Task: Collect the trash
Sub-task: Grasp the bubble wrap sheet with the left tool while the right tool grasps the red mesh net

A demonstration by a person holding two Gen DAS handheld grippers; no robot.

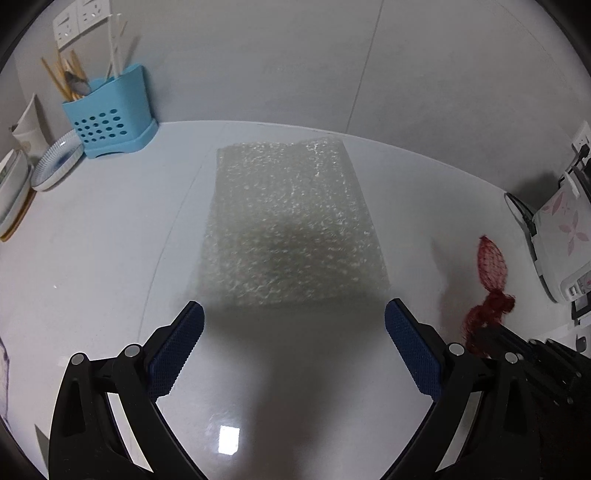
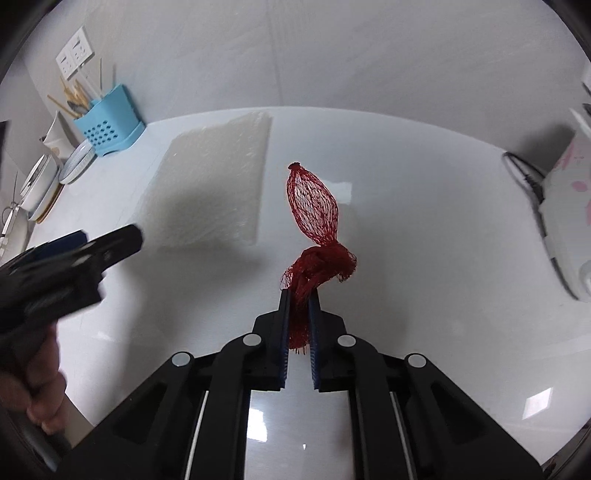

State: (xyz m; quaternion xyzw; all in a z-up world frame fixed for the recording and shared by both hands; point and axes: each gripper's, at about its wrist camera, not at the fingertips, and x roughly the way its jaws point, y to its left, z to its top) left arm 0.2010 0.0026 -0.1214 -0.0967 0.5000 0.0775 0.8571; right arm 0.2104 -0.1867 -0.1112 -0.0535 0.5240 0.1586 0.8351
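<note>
A sheet of clear bubble wrap (image 1: 291,225) lies flat on the white counter (image 1: 110,240), just ahead of my left gripper (image 1: 294,321), which is open and empty above the counter. The sheet also shows in the right wrist view (image 2: 218,181). My right gripper (image 2: 299,299) is shut on the bunched end of a red mesh net bag (image 2: 314,210); the rest of the bag sticks out ahead of the fingers. The bag shows in the left wrist view (image 1: 491,266) at the right. The left gripper appears in the right wrist view (image 2: 92,251) at the left.
A blue utensil holder (image 1: 107,118) with chopsticks stands at the back left by the wall, with stacked plates and bowls (image 1: 55,162) beside it. A white appliance with a floral pattern (image 1: 561,236) and its cable sit at the right edge. Wall sockets (image 1: 77,18) are at the upper left.
</note>
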